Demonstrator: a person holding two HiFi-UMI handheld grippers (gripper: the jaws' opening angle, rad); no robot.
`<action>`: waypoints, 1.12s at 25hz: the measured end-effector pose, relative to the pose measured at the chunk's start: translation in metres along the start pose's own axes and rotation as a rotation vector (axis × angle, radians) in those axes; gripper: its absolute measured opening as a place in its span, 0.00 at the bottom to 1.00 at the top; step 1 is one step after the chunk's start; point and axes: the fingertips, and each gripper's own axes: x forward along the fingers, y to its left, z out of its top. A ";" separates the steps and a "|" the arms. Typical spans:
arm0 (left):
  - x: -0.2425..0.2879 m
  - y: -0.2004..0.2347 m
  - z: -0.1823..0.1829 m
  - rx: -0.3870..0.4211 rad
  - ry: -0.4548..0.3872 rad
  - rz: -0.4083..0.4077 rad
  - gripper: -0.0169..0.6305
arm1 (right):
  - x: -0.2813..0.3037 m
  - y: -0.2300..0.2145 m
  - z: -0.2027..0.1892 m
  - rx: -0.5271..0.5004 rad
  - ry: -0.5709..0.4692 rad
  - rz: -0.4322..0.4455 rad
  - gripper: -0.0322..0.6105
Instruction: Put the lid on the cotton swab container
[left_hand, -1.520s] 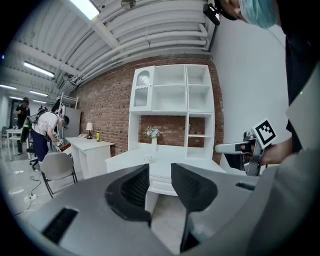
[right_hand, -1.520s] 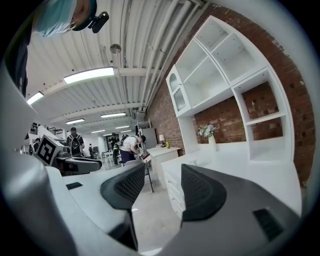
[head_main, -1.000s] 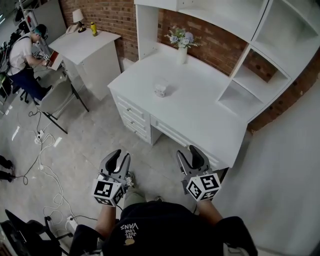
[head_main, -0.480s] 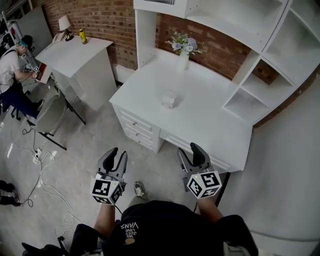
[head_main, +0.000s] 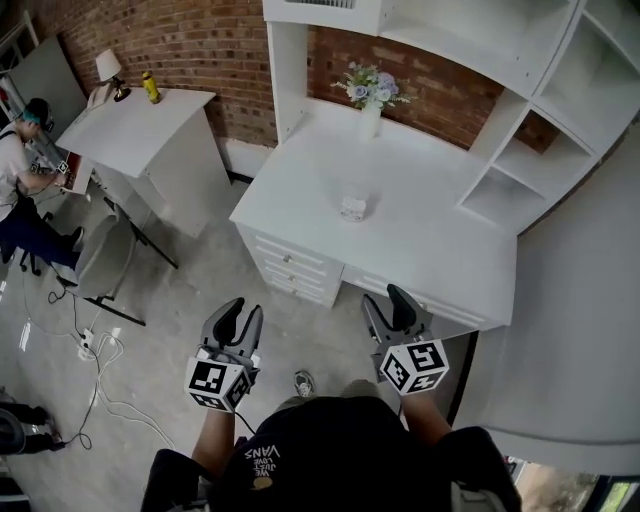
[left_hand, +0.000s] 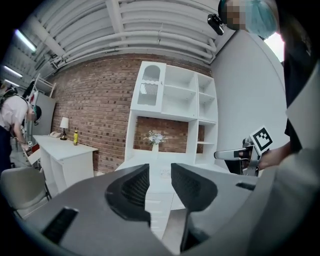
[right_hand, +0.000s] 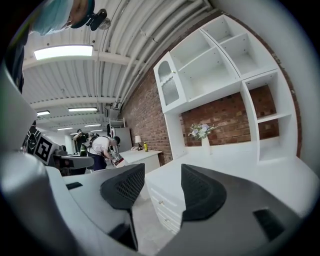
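A small pale cotton swab container (head_main: 353, 208) stands near the middle of the white desk (head_main: 440, 250); at this distance I cannot tell its lid apart from it. My left gripper (head_main: 241, 310) and right gripper (head_main: 388, 298) hang side by side above the floor, short of the desk's front edge, both open and empty. In the left gripper view the open jaws (left_hand: 160, 170) frame the desk, with the container (left_hand: 164, 172) a tiny speck far off between them. The right gripper (right_hand: 162, 172) points at the desk's drawer side with nothing between its jaws.
A vase of flowers (head_main: 370, 95) stands at the desk's back by the brick wall. White shelving (head_main: 520, 110) rises at the desk's right. To the left are a second white desk (head_main: 130, 125), a grey chair (head_main: 100, 262), a seated person (head_main: 18, 175) and floor cables (head_main: 100, 350).
The view has moved toward the desk, which now sits lower and further right in the head view. Both grippers keep the same open pose in front of the body.
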 end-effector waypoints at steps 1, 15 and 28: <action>0.002 0.003 -0.002 0.004 0.003 -0.017 0.21 | 0.002 0.003 -0.003 0.004 0.005 -0.008 0.37; 0.092 -0.005 -0.007 0.079 0.033 -0.240 0.21 | 0.045 -0.030 -0.012 -0.012 0.034 -0.047 0.37; 0.250 -0.003 -0.003 0.175 0.081 -0.350 0.21 | 0.134 -0.120 -0.019 -0.058 0.097 -0.001 0.37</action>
